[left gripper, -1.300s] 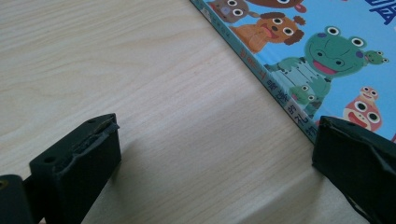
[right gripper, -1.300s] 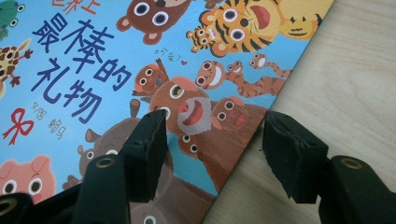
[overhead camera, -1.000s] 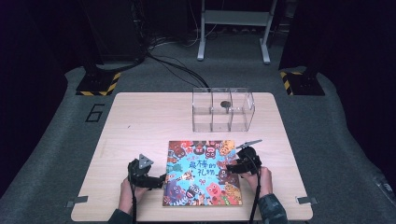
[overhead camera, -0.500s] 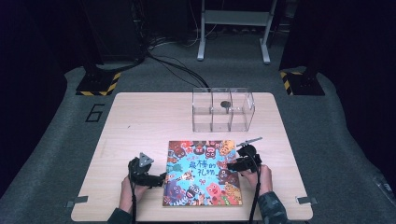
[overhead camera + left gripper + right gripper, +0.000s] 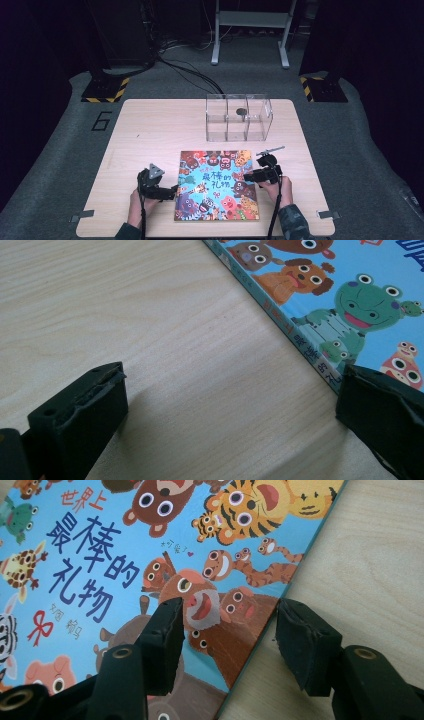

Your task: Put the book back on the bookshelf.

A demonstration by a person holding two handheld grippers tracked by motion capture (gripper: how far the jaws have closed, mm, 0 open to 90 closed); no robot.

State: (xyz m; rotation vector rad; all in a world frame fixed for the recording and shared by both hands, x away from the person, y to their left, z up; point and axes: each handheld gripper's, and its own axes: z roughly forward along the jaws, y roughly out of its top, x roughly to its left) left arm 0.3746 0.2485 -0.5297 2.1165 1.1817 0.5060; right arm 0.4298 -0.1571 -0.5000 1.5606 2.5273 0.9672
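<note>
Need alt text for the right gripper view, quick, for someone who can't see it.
The right hand-held gripper straddles the edge of a colourful picture book, one jaw over the cover, the other over the wooden table. Its jaws have just been closing; a gap remains.

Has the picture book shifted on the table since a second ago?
No. The picture book keeps the same gap below the clear box and the same offset from the table front edge in the high view.

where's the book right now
In the high view the book lies flat at the table's near edge, between both grippers, just before the clear box.
</note>
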